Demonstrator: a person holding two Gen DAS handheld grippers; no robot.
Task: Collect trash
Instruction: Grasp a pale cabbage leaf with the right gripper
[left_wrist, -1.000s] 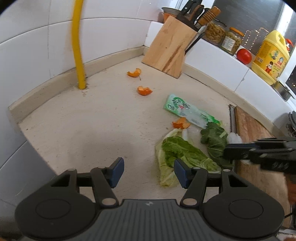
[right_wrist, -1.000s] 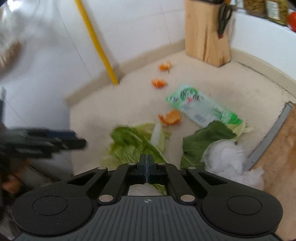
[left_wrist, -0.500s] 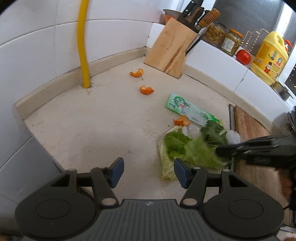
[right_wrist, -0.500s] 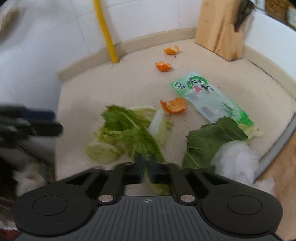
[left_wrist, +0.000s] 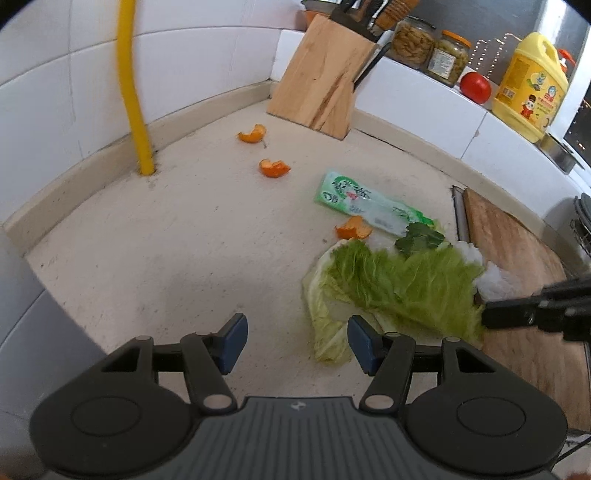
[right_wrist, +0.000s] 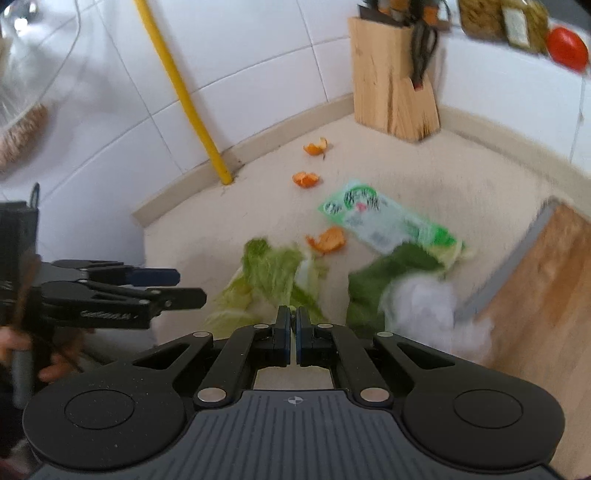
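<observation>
A pale green cabbage leaf (left_wrist: 388, 288) lies on the beige counter, stretched out to the right. My right gripper (right_wrist: 293, 325) is shut on its edge, and a strip of the cabbage leaf (right_wrist: 273, 269) shows between the pads. In the left wrist view the right gripper (left_wrist: 487, 317) sits at the leaf's right end. My left gripper (left_wrist: 293, 332) hovers open just left of the leaf, with nothing between its fingers. Beyond lie a dark green leaf (left_wrist: 417, 238), a white crumpled wad (left_wrist: 495, 278), a green wrapper (left_wrist: 362, 201) and three orange peels (left_wrist: 352, 230).
A wooden cutting board (left_wrist: 517, 258) lies at the right. A knife block (left_wrist: 321, 92) stands in the back corner and a yellow pipe (left_wrist: 133, 92) runs down the tiled wall. Jars (left_wrist: 412, 40), a tomato (left_wrist: 475, 85) and a yellow bottle (left_wrist: 528, 88) sit on the ledge.
The right gripper has pulled the cabbage leaf to the right, toward the cutting board, so it now spreads over the dark leaf. The left gripper stayed open and nearly still.
</observation>
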